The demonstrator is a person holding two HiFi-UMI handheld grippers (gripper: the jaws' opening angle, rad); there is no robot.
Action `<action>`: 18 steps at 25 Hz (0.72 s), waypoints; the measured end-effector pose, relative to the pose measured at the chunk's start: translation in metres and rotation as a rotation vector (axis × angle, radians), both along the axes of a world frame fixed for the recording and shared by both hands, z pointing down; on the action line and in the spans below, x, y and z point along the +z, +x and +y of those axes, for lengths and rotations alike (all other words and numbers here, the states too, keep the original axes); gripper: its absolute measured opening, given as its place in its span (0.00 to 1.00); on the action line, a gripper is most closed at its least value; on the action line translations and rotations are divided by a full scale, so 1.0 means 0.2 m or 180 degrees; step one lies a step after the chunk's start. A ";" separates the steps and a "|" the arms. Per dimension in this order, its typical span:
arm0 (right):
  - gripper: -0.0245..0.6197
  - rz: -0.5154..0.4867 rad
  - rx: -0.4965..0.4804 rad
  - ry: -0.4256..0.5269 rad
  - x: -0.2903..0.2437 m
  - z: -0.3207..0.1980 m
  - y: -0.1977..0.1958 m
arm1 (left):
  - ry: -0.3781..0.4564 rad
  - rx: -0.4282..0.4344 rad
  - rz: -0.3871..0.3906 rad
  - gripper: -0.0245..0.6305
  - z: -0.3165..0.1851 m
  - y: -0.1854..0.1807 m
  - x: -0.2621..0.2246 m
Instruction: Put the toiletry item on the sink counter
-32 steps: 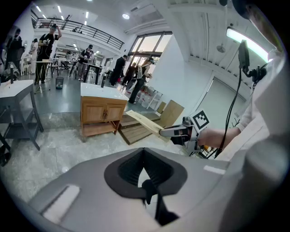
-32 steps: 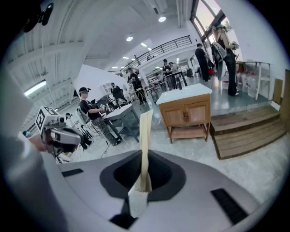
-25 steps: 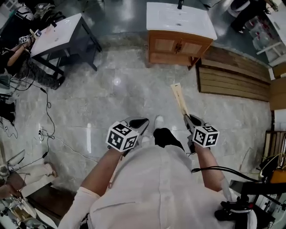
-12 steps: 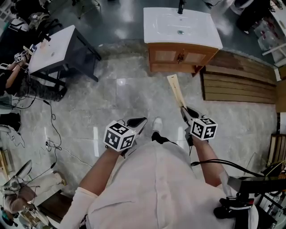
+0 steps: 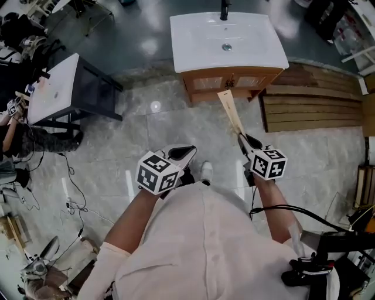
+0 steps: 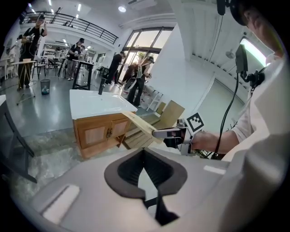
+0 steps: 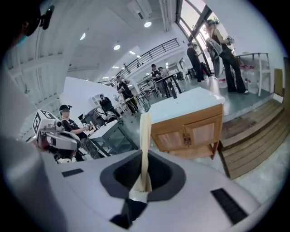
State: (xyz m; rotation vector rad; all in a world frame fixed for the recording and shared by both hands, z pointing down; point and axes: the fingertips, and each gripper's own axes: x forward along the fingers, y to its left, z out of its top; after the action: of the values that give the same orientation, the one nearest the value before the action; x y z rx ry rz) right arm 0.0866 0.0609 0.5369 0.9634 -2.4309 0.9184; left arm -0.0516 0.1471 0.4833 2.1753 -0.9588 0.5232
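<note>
The toiletry item (image 5: 230, 111) is a long flat cream-coloured pack, and my right gripper (image 5: 249, 143) is shut on its near end. Its far tip points at the front of the wooden cabinet (image 5: 231, 82) under the white sink counter (image 5: 228, 41). In the right gripper view the pack (image 7: 145, 145) stands up between the dark pads, with the sink counter (image 7: 186, 102) behind it. My left gripper (image 5: 181, 153) hangs over the marble floor, jaws together and empty. The left gripper view shows the counter (image 6: 97, 102) and the pack (image 6: 138, 124) held across.
A black faucet (image 5: 224, 9) stands at the back of the basin. A black-framed table with a white top (image 5: 55, 88) is at the left. Wooden slat decking (image 5: 310, 108) lies right of the cabinet. Cables (image 5: 70, 193) trail on the floor at left, near seated people.
The person has walked toward the sink: the counter and cabinet have come nearer and lower in the head view. The pack's tip now reaches the cabinet front. Both grips are unchanged.
</note>
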 end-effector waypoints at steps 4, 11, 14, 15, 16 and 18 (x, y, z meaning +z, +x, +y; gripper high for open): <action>0.08 0.0064 0.0212 -0.0006 0.02 -0.18 0.01 | 0.0002 0.0188 0.0077 0.05 -0.22 -0.04 0.04; 0.08 0.0165 0.0634 -0.0032 -0.01 -0.53 -0.03 | 0.0011 0.0613 0.0136 0.05 -0.66 -0.17 0.02; 0.08 0.0202 0.0810 0.0019 -0.03 -0.71 -0.06 | 0.0047 0.0786 0.0144 0.05 -0.86 -0.25 0.00; 0.08 0.0204 0.0880 0.0037 -0.03 -0.76 -0.06 | 0.0057 0.0844 0.0139 0.05 -0.92 -0.27 0.00; 0.08 0.0205 0.0948 0.0057 -0.03 -0.81 -0.07 | 0.0066 0.0897 0.0135 0.05 -0.96 -0.30 0.00; 0.08 0.0212 0.1063 0.0112 -0.03 -0.92 -0.07 | 0.0085 0.0977 0.0117 0.05 -1.05 -0.35 0.00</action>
State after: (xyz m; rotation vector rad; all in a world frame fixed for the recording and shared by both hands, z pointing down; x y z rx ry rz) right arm 0.0719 -0.1230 0.5305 1.4191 -2.2767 0.9342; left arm -0.1209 -0.0638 0.4840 2.3623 -0.6172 0.6135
